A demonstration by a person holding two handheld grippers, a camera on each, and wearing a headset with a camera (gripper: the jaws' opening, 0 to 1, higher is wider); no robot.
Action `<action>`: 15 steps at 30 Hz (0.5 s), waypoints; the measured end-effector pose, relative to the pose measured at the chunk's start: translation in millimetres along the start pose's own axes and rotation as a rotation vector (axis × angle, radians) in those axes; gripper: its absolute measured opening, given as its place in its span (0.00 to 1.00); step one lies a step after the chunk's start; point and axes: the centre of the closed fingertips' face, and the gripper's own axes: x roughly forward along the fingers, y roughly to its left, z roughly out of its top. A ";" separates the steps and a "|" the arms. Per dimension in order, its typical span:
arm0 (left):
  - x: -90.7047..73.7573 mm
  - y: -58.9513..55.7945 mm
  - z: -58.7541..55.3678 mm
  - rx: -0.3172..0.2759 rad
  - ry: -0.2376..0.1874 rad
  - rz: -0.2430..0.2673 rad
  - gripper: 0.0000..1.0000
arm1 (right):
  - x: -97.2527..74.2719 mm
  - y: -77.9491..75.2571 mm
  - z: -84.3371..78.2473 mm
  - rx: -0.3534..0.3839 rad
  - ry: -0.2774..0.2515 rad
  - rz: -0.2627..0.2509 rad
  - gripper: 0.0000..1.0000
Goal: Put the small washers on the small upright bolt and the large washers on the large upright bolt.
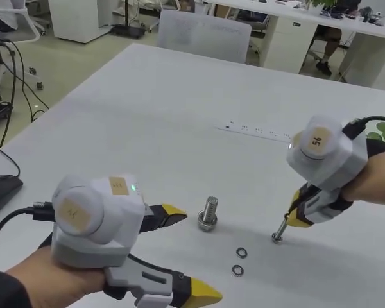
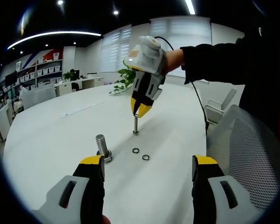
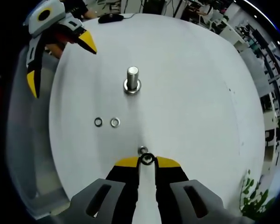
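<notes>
**A:** Progress? Head view: large bolt (image 1: 208,213) looks washered already, two loose washers (image 1: 241,253) at its 5 o'clock.

**B:** Left gripper view: left gripper (image 2: 148,163) gaping, empty. Right gripper view: right gripper (image 3: 147,163) pinches a third washer (image 3: 147,159) over the small bolt (image 3: 143,150).

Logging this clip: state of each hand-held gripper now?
Left hand-held gripper: open, empty.
Right hand-held gripper: shut on a small washer.

The yellow-tipped right claw (image 1: 297,220) and its small steel washer (image 3: 147,159) hide the thin steel bolt's (image 1: 280,232) top. The large washers (image 1: 207,225) ringing the thick steel bolt (image 1: 210,206) blur together.
</notes>
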 end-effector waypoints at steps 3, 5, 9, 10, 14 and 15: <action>-0.1 0.2 -0.6 0.000 0.002 0.000 0.76 | 1.0 0.4 0.8 -0.001 0.001 0.003 0.13; -0.2 0.6 -0.5 -0.001 0.001 0.001 0.76 | 2.6 0.8 -0.6 0.001 0.007 0.006 0.13; -0.6 1.4 -0.6 -0.002 0.000 0.003 0.76 | 3.6 0.7 -1.3 0.004 0.009 0.007 0.13; -0.5 1.3 -1.0 -0.002 0.001 0.002 0.76 | 3.9 0.7 -0.9 0.004 0.008 0.007 0.13; -0.6 1.3 -1.3 -0.002 0.002 0.001 0.76 | 5.6 1.6 -0.2 0.004 0.008 0.012 0.13; -0.6 1.5 -1.4 -0.003 0.002 0.002 0.76 | 5.9 1.4 -0.2 0.005 0.008 0.012 0.13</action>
